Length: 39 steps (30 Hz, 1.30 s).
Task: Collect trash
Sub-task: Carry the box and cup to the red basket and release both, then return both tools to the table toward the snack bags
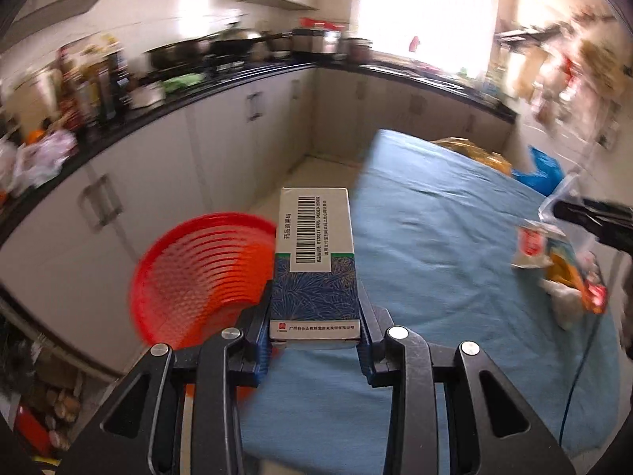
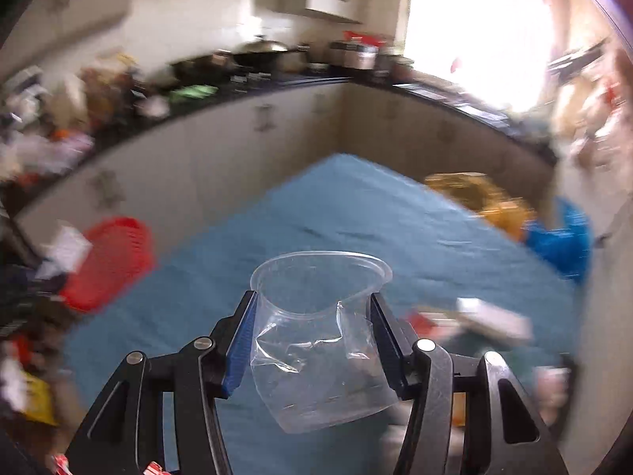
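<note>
Gripping crushed clear cup, red basket empty

Two close tong-mounted fisheyes, both angled down at blue table.

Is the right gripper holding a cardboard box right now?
No, the right gripper is clamped on a crumpled clear plastic cup; the cardboard box sits in the left gripper.
</note>
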Tool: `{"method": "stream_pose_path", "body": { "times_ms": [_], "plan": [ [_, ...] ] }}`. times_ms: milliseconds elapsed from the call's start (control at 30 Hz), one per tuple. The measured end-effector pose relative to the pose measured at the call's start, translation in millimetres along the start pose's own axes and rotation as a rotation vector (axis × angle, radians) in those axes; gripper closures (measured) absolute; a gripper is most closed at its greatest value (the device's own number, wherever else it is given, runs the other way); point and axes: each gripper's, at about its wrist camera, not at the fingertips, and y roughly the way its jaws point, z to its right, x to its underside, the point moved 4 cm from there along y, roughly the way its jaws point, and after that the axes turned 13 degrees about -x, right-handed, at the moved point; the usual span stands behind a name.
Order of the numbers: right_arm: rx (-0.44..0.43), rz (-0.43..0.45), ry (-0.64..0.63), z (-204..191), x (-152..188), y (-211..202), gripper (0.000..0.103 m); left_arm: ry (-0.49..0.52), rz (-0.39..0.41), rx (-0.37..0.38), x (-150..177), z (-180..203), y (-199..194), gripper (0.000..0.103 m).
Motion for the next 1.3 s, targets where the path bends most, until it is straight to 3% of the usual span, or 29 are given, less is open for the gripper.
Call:
{"method": "stream_pose_path", "body": {
  "times_ms": [100, 300, 467, 533, 600, 667, 867, 1100, 1300],
  "plan": [
    [-0.156, -0.012, 0.024, -40.8, -5.5, 35.1, 0.043, -0.05, -0.04, -0.046, 2.1, -37.4, 20.6, 0.07],
    [-0.365, -0.047, 0.072, -108.8, -18.5, 112.6, 0.043, -0.119, -0.125, -0.079, 6.6, -84.7, 66.8, 0.07],
    [-0.438, -0.071, 0.093, -140.8, -26.5, 163.4, 0.041, -0.181, -0.181, -0.035, 10.6, -102.2, 93.8, 0.068],
    [-0.446, -0.078, 0.1, -149.1, -28.2, 181.9, 0.038, -0.196, -0.182, -0.016, 12.1, -105.3, 95.2, 0.056],
    [-0.471, -0.096, 0.142, -147.2, -27.2, 194.8, 0.035, -0.216, -0.16, 0.002, 10.4, -108.6, 93.7, 0.034],
    [-0.488, -0.095, 0.187, -139.6, -26.0, 197.2, 0.029, -0.219, -0.136, 0.003, 9.7, -110.2, 88.2, 0.031],
    [-0.462, -0.071, 0.207, -121.2, -18.4, 184.3, 0.026, -0.214, -0.103, -0.048, 10.3, -110.1, 77.2, 0.028],
    [-0.321, 0.001, 0.122, -103.2, 7.7, 138.1, 0.026, -0.182, -0.048, -0.09, 10.5, -91.9, 52.0, 0.028],
    [-0.207, 0.117, 0.146, -67.4, 34.8, 84.5, 0.024, -0.111, 0.023, -0.099, 5.9, -56.7, 24.0, 0.025]
  ]
}}
